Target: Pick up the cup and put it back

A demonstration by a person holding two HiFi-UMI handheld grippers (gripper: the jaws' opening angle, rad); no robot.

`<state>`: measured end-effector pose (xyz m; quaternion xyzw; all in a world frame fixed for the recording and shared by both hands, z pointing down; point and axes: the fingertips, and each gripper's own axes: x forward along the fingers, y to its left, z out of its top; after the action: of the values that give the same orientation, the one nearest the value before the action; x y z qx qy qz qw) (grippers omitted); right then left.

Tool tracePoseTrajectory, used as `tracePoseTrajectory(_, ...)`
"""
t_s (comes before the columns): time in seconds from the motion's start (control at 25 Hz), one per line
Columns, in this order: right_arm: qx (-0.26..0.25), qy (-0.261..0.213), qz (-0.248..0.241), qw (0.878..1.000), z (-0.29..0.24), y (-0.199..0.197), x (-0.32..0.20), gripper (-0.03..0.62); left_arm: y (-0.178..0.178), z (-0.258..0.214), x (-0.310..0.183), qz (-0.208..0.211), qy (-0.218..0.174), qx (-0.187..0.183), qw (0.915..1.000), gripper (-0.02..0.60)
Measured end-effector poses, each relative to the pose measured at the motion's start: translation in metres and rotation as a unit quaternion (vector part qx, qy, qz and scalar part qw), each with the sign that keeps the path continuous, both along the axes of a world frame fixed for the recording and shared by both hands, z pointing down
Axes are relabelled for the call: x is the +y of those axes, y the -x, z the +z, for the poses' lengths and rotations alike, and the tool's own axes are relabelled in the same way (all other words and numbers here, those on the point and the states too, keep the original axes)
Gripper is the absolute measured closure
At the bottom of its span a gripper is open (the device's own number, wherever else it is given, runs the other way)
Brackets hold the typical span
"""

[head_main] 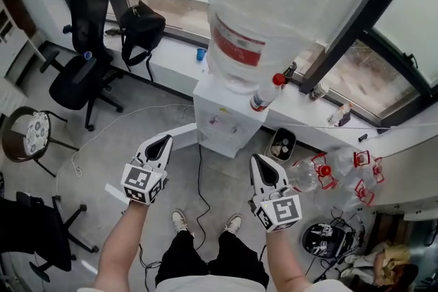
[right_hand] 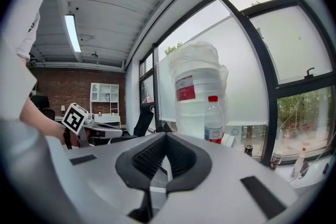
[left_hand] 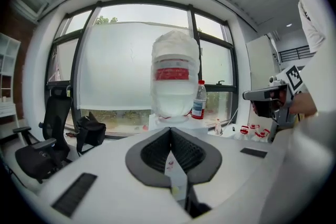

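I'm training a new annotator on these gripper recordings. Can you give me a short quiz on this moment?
1. True or false: the left gripper is holding something between its jaws.
2. What colour is the cap of the small bottle that stands beside the big water jug? A. blue B. red C. green
3. Fill the gap: the jaws of the right gripper are ____ (open or shut).

Key:
1. False. Its jaws are together with nothing between them.
2. B
3. shut
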<state>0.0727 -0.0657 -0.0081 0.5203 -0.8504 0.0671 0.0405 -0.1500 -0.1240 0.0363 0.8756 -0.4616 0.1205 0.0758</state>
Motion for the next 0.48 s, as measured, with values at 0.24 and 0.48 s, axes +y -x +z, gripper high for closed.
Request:
tracePoseTrajectory(0.24,-0.01,-0.028,-0.005,1.0,-0.043,-0.006,-0.003,0.576,-0.022,-0.062,0.008,0.026,-0.043,-0.001,0.9987,0.558)
tracePoseTrajectory(0.48,-0.018,-0.054,-0.019,0.998,-0.083,-0.005,-0.013,0.576,-0.026,-0.12,0.013,0.026,-0.074,0.019,0.9967,0.558)
